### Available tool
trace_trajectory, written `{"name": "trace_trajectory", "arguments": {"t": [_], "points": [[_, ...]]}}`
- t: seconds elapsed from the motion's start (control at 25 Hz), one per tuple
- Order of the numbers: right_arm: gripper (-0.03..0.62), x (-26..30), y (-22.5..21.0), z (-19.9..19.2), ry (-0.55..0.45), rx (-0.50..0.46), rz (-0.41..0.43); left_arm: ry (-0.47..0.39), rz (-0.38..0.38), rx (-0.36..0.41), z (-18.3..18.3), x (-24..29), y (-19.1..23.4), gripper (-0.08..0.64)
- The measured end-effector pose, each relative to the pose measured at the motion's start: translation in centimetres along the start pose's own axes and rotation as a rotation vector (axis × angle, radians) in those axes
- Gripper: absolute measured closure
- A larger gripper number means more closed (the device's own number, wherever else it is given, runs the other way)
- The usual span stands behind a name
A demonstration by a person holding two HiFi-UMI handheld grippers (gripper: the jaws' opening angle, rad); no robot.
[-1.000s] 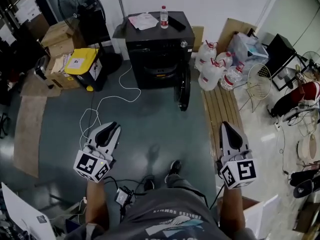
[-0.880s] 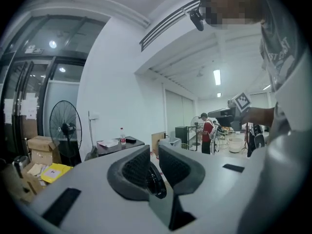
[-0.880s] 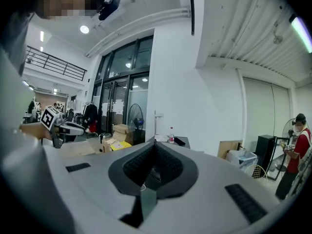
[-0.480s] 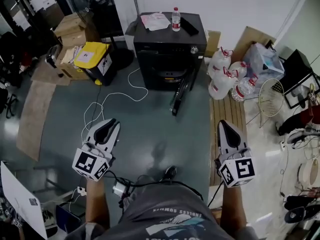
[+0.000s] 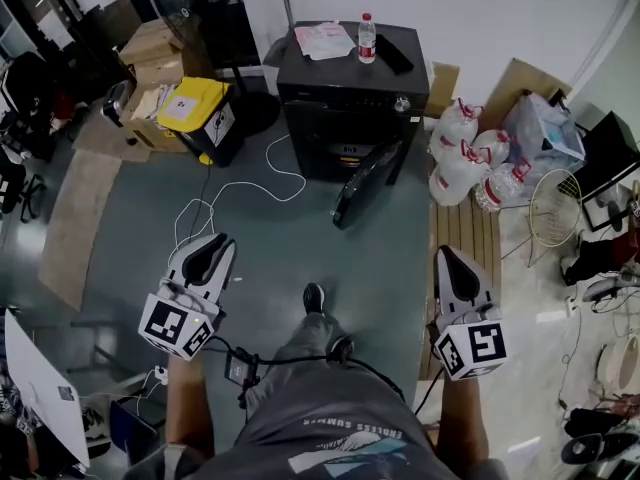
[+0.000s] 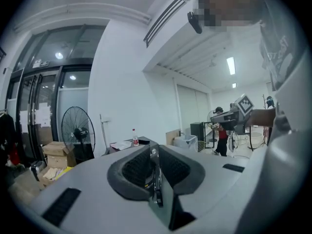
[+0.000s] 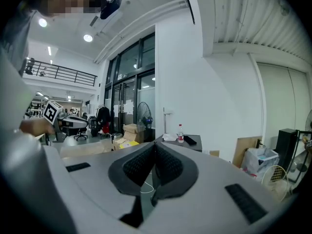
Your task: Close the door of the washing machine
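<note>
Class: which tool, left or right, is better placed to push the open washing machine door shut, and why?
Probably the right tool: the open door hangs from the washing machine's right side, nearer that tool. The left tool is farther off. Both are shut and empty.

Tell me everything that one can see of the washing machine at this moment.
The washing machine is a black, box-shaped front loader. It stands on the grey floor with its back to the white wall. Its dark door is open, swung out toward the person from the front's right edge in the head view. A silver knob sits at the front's upper right corner. On the flat top lie papers and a dark flat item, and a bottle stands upright.
</note>
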State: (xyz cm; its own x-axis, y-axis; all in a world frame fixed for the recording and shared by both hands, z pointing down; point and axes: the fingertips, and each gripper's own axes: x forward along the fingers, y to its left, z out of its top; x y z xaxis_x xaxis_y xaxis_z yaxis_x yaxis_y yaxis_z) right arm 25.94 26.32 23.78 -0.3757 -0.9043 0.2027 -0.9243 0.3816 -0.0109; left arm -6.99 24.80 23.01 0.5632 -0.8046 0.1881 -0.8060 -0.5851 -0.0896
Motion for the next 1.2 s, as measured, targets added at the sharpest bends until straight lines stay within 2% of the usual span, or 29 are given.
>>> {"name": "trace_trajectory", "arguments": {"t": [0.32, 0.44, 0.76, 0.96, 1.2], "points": [[0.565, 3.6, -1.8, 0.6, 0.004, -0.007, -0.059, -0.023, -0.056, -0.019, 0.0, 6.3, 3.2, 0.494], [0.565, 5.8, -2.4, 1.0, 0.02, -0.033, -0.078, -0.05, -0.089, -0.023, 0.3, 9.6, 4.6, 0.494], [0.565, 13.7, -3.0, 3.0, 0.051, -0.045, -0.092, -0.051, -0.138, -0.035, 1.2, 16.2, 10.3, 0.494], [0.565, 18.0, -2.4, 2.5, 0.066, -0.044, -0.089, -0.03, -0.166, -0.037, -0.3, 18.3, 13.3, 0.494], [0.565, 21.9, -2.0, 3.8, 0.085, -0.059, -0.094, -0.051, -0.151, -0.067, -0.1, 19.7, 17.5, 0.494]]}}
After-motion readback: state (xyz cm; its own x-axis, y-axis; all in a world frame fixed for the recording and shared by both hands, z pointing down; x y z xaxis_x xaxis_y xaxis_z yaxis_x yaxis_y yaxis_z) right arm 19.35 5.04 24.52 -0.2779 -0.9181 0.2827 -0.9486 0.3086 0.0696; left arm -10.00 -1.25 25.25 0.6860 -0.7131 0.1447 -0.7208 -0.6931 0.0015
